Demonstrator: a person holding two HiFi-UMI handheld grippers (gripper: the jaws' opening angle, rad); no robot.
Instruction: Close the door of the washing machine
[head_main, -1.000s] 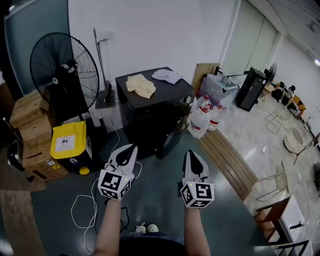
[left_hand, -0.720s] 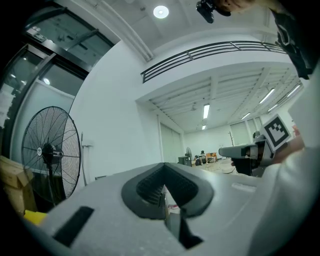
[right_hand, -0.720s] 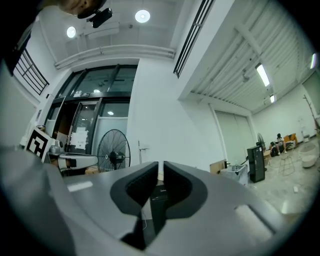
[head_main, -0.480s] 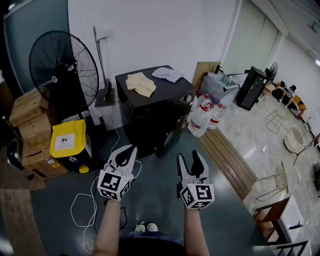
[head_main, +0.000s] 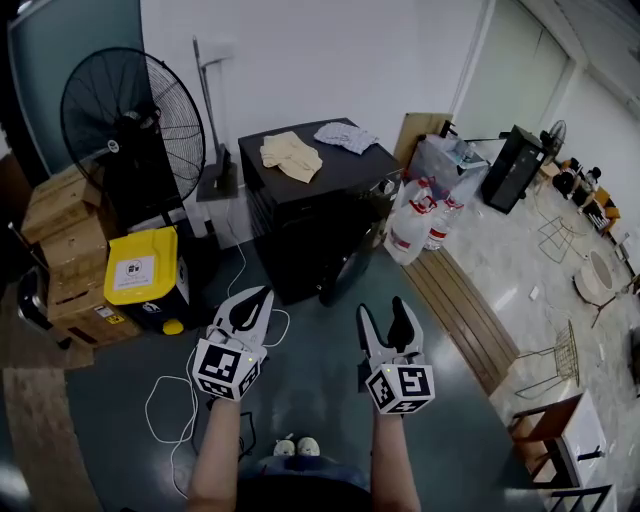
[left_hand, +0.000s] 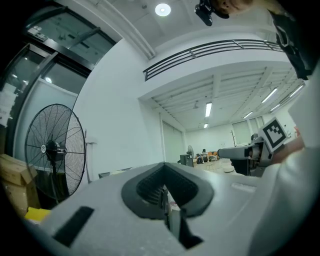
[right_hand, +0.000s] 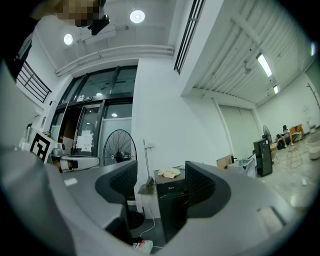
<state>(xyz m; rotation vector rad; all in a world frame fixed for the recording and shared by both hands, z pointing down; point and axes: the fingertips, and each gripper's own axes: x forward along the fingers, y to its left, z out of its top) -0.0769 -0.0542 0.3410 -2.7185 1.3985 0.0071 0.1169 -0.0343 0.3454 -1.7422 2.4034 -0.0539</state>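
Observation:
The black washing machine (head_main: 310, 200) stands against the white wall ahead, and its dark front door (head_main: 343, 272) hangs ajar toward me. A beige cloth (head_main: 290, 155) and a bluish cloth (head_main: 345, 135) lie on its top. My left gripper (head_main: 260, 295) is shut and empty, well short of the machine. My right gripper (head_main: 382, 310) is beside it, also short of the door, its jaws opening with nothing between them. The right gripper view looks between the spread jaws of the right gripper (right_hand: 161, 187) at the washing machine (right_hand: 172, 202). In its own view the left gripper (left_hand: 165, 192) has its pads pressed together.
A large black fan (head_main: 130, 135) stands left of the machine, with a yellow-lidded bin (head_main: 140, 278) and stacked cardboard boxes (head_main: 62, 240) nearer me. Water jugs (head_main: 415, 228) and a wooden board (head_main: 465, 320) lie to the right. A white cable (head_main: 165, 405) loops on the floor.
My right gripper went from shut to wide open and sank slightly. The left gripper stayed where it was, still shut.

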